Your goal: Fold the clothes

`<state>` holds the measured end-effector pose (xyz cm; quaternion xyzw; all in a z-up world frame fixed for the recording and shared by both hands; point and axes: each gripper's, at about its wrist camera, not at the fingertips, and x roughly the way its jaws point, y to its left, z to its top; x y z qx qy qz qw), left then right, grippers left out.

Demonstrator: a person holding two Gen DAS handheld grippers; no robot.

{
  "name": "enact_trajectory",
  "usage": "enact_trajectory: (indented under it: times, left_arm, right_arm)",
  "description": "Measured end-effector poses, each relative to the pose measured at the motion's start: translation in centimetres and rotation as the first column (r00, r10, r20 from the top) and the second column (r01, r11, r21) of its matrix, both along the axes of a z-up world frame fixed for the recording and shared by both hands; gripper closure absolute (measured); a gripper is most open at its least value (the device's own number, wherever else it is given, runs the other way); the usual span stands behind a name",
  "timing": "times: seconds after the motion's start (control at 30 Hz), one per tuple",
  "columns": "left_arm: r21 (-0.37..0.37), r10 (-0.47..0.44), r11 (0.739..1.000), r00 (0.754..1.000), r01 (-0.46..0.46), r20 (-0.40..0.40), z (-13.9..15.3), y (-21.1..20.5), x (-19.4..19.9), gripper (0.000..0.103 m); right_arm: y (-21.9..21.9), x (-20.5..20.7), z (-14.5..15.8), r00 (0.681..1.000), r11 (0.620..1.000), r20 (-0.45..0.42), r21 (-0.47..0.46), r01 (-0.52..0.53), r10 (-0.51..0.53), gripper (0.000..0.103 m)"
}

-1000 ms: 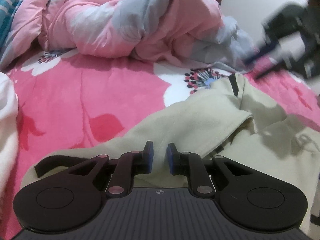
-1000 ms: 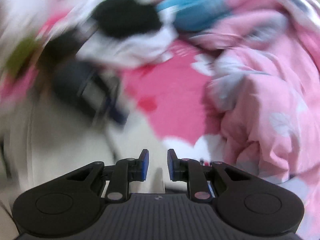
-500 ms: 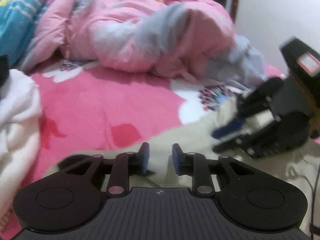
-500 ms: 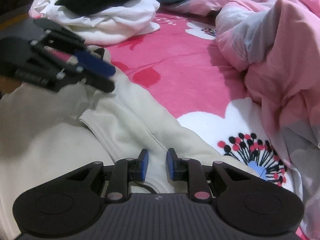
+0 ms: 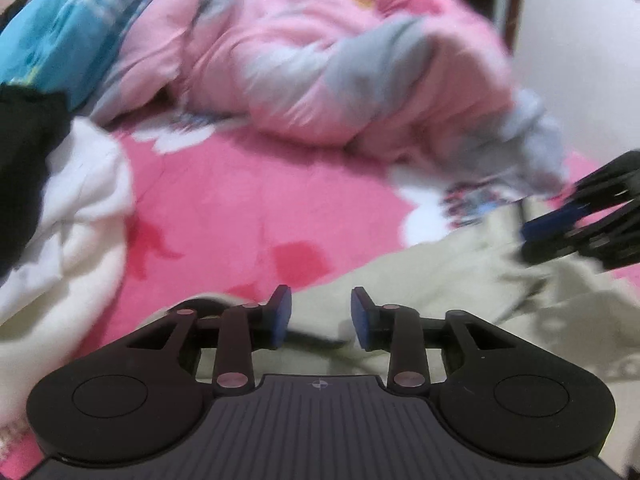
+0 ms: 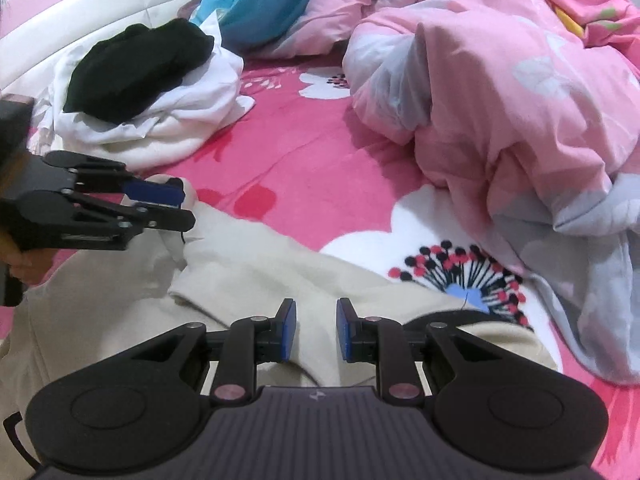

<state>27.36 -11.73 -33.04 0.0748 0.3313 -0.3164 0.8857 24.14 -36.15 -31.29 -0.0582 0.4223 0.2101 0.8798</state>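
A beige garment lies spread and partly folded on the pink floral bed sheet. My left gripper hovers low over its far corner, and its jaws are opening with no cloth pinched between the blue pads. From the right wrist view the left gripper sits at that corner, held by a person's hand. My right gripper hangs just above the garment's near fold, its pads a narrow gap apart and gripping nothing. In the blurred left wrist view the right gripper shows at the right edge.
A pile of white clothes topped by a black garment lies at the back left. A bunched pink and grey quilt fills the right side. Blue striped fabric and a white headboard are behind.
The left jaws have spread wider and the left view has lifted and swung towards the white pile. The right gripper has come down onto the beige garment and its view has steadied.
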Motion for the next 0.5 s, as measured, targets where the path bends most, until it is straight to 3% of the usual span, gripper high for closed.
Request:
enact_trajectory:
  times: [0.1,0.17,0.23,0.37,0.5]
  left_arm:
    - [0.014,-0.151,0.988,0.988,0.152,-0.034,-0.5,-1.8,-1.5,0.069]
    - [0.095,-0.212,0.972,0.976,0.217,-0.056,-2.1,-3.3,-2.1,0.069]
    - [0.153,-0.21,0.965,0.977,0.214,-0.043,-3.5,-3.9,-2.1,0.069]
    - [0.104,-0.17,0.979,0.983,0.177,-0.074,-3.4,-3.3,-0.8,0.071]
    - [0.128,-0.182,0.974,0.983,0.185,-0.038,-4.0,-3.5,-0.6,0.072]
  right_arm:
    - [0.6,0.1,-1.1,0.999,1.0,-0.045,0.014,0.01,-0.009,0.081]
    - [1.1,0.4,-2.3,0.997,0.999,-0.076,0.02,0.026,-0.025,0.081]
    - [1.5,0.9,-3.3,0.995,0.998,-0.085,0.018,0.059,-0.057,0.081]
    - [2.3,1.9,-4.2,0.991,0.993,-0.071,0.015,0.114,-0.112,0.081]
    - [2.8,2.4,-5.1,0.99,0.991,-0.04,0.006,0.137,-0.137,0.082]
